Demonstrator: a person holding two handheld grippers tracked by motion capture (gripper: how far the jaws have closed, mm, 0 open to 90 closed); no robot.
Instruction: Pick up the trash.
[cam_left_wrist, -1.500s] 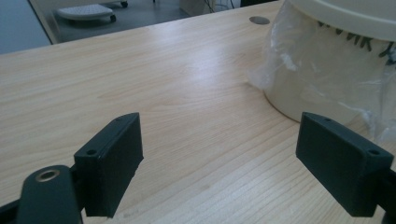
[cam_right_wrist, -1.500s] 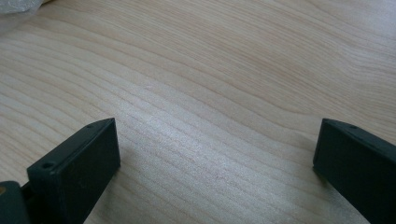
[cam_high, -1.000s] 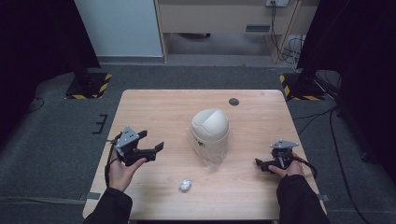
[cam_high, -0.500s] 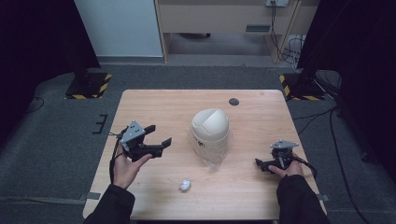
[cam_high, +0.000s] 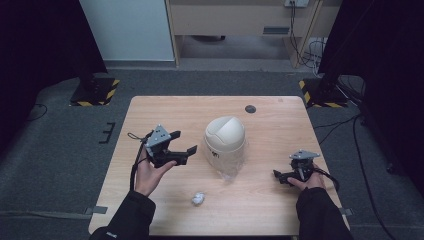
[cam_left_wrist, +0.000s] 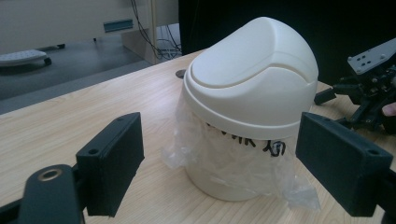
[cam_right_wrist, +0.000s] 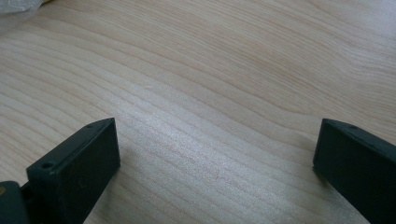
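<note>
Centrally, the cream domed bin (cam_high: 225, 142) stands upright, crinkled clear liner spilling below its lid; left gripper (cam_high: 182, 142) gapes beside it, right gripper (cam_high: 276, 175) also spread

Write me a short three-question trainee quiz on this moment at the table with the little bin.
1. True or false: the left gripper is shut on the white bin.
2. What lies on the table nearest the person, in front of the bin?
3. Which gripper rests low on the tabletop: A left, B right?

Key: 1 false, its jaws stand open short of the bin. 2 a crumpled paper ball. 3 B.
</note>
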